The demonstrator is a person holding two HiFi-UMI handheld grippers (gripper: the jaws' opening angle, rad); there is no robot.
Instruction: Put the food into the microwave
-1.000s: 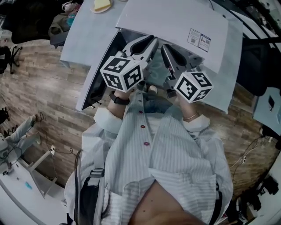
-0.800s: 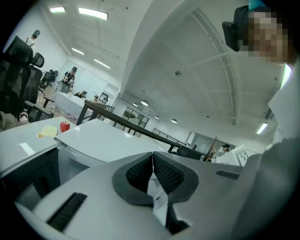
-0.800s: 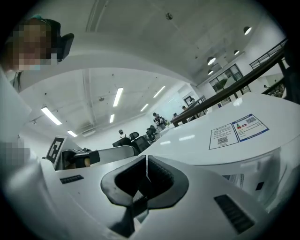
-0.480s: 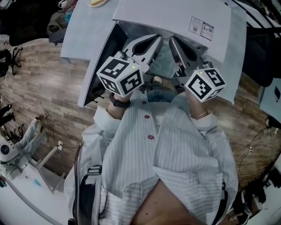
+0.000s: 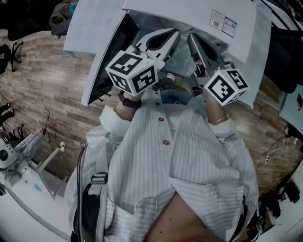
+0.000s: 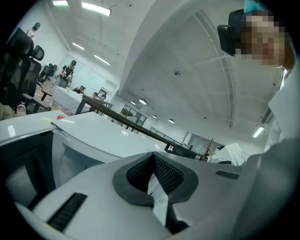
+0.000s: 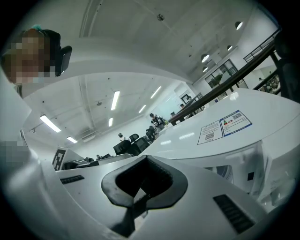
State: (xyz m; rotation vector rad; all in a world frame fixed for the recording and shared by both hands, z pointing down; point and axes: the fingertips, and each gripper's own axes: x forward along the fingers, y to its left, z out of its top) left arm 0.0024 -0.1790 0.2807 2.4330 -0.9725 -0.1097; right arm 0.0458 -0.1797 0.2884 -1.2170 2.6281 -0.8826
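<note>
Raised and pushed forward since a second ago, the left gripper (image 5: pixel 171 35) and the right gripper (image 5: pixel 194 40) are now seen in the head view at the mouth of the microwave (image 5: pixel 189 14). The plate of food seen earlier on the table (image 5: pixel 90 26) has slipped out of that view, so the food cannot be placed in any present view. The microwave door (image 5: pixel 106 66) is swung open to the left, with its dark window turned inward. A sticker (image 5: pixel 223 21) with a white and a blue panel is fixed to the white top, but its print is too small to be read. Black-and-white square patterns are carried on both marker cubes (image 5: pixel 132 73). A dark watch (image 5: pixel 125 100) is worn on the left wrist and a thin bracelet (image 5: pixel 215 120) on the right, above a striped shirt (image 5: pixel 189 156) and wood-plank floor (image 5: pixel 47 85). In the left gripper view, the left gripper (image 6: pixel 153 157) is seen with its jaws brought together at the tips, nothing caught between them, and the microwave (image 6: pixel 103 133) lies just beyond. In the right gripper view, the right gripper (image 7: pixel 146 159) is likewise closed and empty. Two labels (image 7: pixel 224 126) are seen on the microwave (image 7: pixel 197 150), one bearing a QR code and one bordered in blue, with the wording illegible.
</note>
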